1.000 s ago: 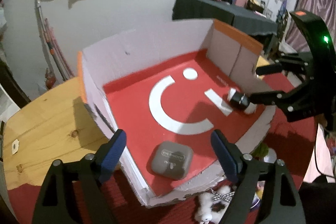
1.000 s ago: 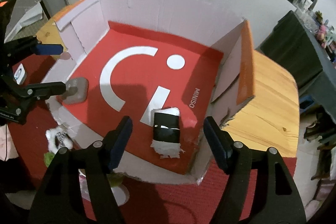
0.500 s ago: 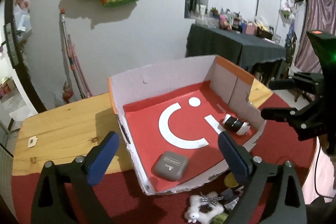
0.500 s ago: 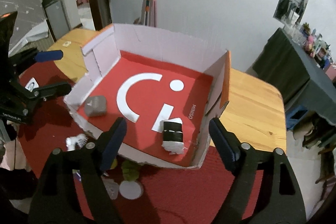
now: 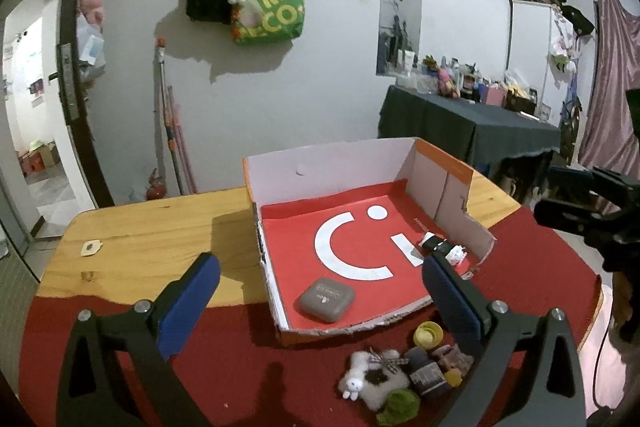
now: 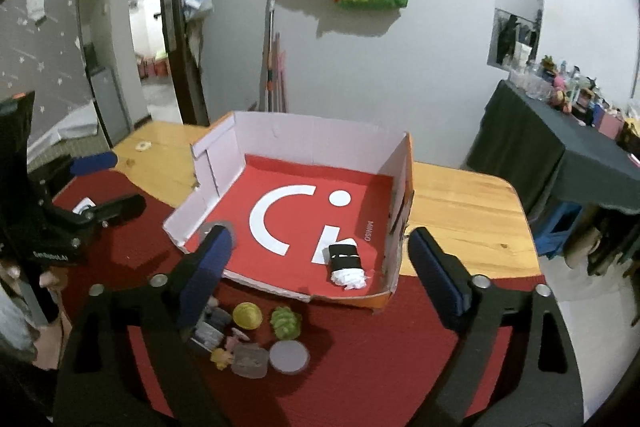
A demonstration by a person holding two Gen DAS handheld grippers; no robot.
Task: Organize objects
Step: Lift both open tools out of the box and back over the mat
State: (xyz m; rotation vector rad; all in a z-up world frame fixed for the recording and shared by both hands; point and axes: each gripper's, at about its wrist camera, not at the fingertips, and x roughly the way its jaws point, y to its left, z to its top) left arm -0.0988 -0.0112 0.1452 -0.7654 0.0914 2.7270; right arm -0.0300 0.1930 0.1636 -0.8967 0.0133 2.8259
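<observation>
An open cardboard box (image 5: 320, 167) with a red floor stands on the table. Inside it lie a grey case (image 5: 324, 299) near the front and a black-and-white roll (image 5: 442, 247) by the right wall. My left gripper (image 5: 320, 267) hovers in front of the box, jaws opening, nothing between them. My right gripper (image 6: 320, 239) hangs before the box (image 6: 312, 135) with its jaws opening too, and the roll (image 6: 346, 263) lies beyond its fingertips, untouched. The case (image 6: 206, 228) is mostly hidden behind one finger. Each view shows the other gripper: the right (image 5: 552, 193), the left (image 6: 116, 183).
Small items lie on the red cloth (image 6: 360, 367) in front of the box: a plush toy (image 5: 372, 383), a yellow cap (image 6: 247, 315), a green ball (image 6: 286, 323), a grey disc (image 6: 289, 357). The wooden table (image 6: 460, 203) ends near the right wall of the box.
Both grippers have drawn back and up from the box with their jaws spreading wider. The case and the roll stay where they lay. The small items on the cloth have come into view.
</observation>
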